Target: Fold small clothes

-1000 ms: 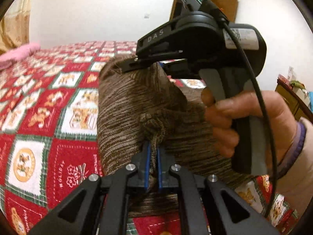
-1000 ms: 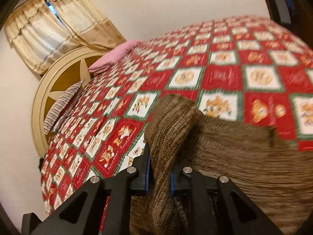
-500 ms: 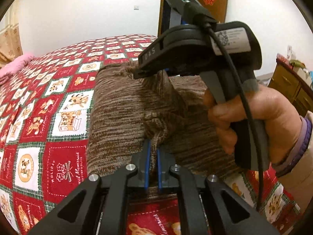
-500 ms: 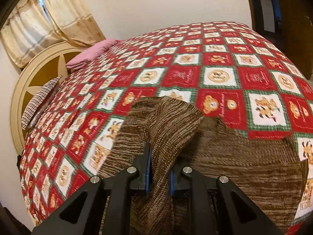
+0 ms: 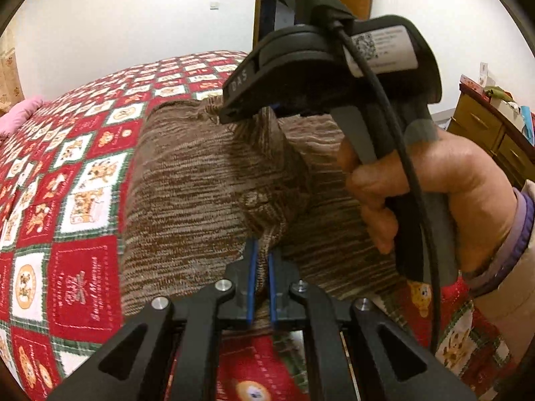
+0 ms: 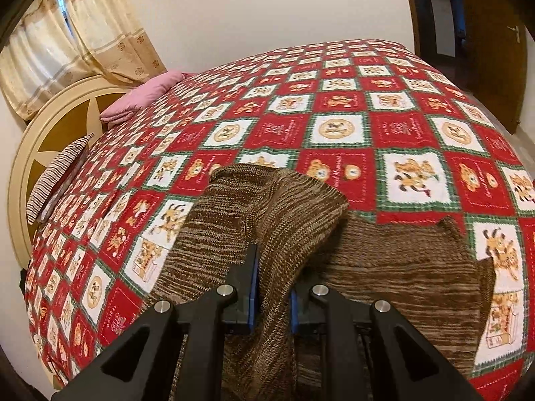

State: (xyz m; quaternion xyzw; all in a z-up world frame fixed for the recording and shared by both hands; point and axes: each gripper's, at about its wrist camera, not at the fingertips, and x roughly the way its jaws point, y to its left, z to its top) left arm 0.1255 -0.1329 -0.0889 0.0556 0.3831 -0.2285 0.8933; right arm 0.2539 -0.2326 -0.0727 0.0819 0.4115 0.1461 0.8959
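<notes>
A brown knitted garment [image 5: 200, 180] lies on the red patchwork bedspread [image 5: 77, 267]. My left gripper [image 5: 260, 260] is shut on a bunched edge of it at the near side. In the left wrist view the right gripper [image 5: 264, 113] comes in from the right in a person's hand and pinches the garment's far edge. In the right wrist view my right gripper [image 6: 271, 267] is shut on a thick fold of the garment [image 6: 277, 207], which is lifted and draped over the flat part [image 6: 401, 267].
The bedspread [image 6: 334, 100] covers a wide bed. A pink pillow [image 6: 140, 97], a striped cushion [image 6: 57, 177] and a round headboard [image 6: 50, 127] are at the left. A wooden dresser [image 5: 491, 133] stands at the right, a dark door [image 6: 485, 33] beyond the bed.
Both grippers kept their hold and carried the lifted fold over the garment. The views swung towards the door side; more of the flat garment now shows on the right.
</notes>
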